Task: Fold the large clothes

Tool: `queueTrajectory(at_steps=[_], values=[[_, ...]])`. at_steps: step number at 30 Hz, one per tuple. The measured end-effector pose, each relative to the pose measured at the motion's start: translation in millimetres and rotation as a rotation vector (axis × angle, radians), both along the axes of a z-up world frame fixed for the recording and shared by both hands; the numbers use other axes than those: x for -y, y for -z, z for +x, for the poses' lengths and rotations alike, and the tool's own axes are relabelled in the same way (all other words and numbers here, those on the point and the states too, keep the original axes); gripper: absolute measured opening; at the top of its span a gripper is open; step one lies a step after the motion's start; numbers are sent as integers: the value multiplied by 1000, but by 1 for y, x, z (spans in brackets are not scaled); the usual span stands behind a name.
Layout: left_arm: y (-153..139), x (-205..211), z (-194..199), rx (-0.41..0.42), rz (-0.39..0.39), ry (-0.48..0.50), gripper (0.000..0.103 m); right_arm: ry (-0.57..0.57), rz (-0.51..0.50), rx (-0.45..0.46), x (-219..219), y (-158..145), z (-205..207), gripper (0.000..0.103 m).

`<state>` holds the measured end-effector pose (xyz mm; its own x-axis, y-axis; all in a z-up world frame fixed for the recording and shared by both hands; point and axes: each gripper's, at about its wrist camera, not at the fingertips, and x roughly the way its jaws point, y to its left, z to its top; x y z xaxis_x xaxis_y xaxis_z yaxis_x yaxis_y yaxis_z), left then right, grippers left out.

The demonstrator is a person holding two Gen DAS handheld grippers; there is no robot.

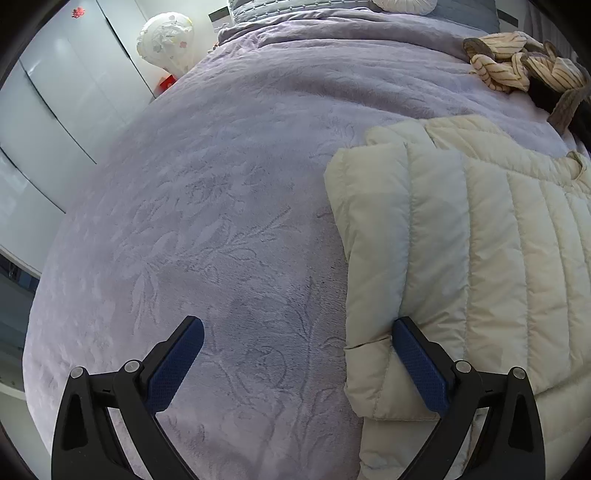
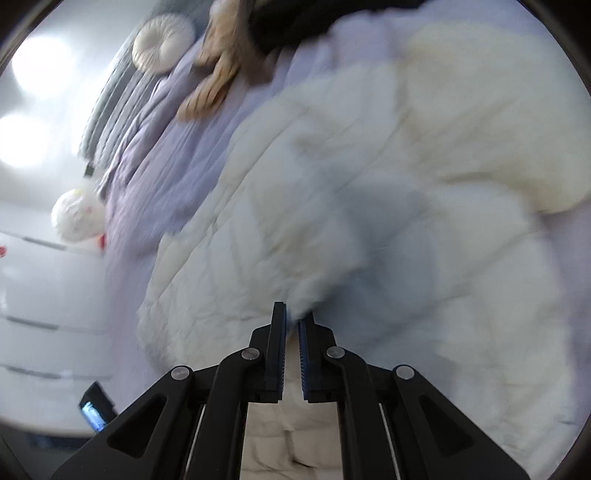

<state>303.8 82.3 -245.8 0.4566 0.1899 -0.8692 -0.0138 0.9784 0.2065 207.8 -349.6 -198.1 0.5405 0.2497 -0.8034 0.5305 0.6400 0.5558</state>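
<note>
My right gripper point(image 2: 291, 317) pinched on cream jacket point(image 2: 332, 206) fabric at 12; left gripper point(image 1: 297, 332) wide open, empty; one side folded in, rest pending.

To your left the bed point(image 1: 221, 184) lies bare, open room for a gripper to pass. The puffy jacket point(image 1: 480, 240) fills the right side, its folded edge touching the left gripper's point(image 1: 299, 328) right finger. Farther back, a striped garment point(image 1: 517, 62) is heaped near the bed's edge, and pillows point(image 1: 295, 11) line the head.

Cream quilted jacket point(image 1: 461, 258) on lilac blanket point(image 1: 221, 221)
</note>
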Motion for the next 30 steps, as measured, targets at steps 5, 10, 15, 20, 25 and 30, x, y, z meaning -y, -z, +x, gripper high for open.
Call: queueTrajectory(at_steps=[5, 10, 15, 20, 25, 30], values=[[-19, 0, -1, 55, -44, 1, 102, -76, -240, 102, 0, -47, 7, 8], [0, 12, 2, 7, 12, 14, 102, -167, -228, 12, -3, -17, 35, 8], [9, 12, 4, -6, 34, 24, 102, -141, -101, -95, 8, 28, 15, 7], [3, 14, 3, -7, 46, 17, 102, -165, -95, -87, 8, 22, 3, 7], [-20, 19, -8, 28, 12, 26, 102, -93, 46, 7, 28, 11, -9, 70], [-16, 33, -3, 0, 7, 51, 102, -3, 186, 42, 44, 27, 0, 51]])
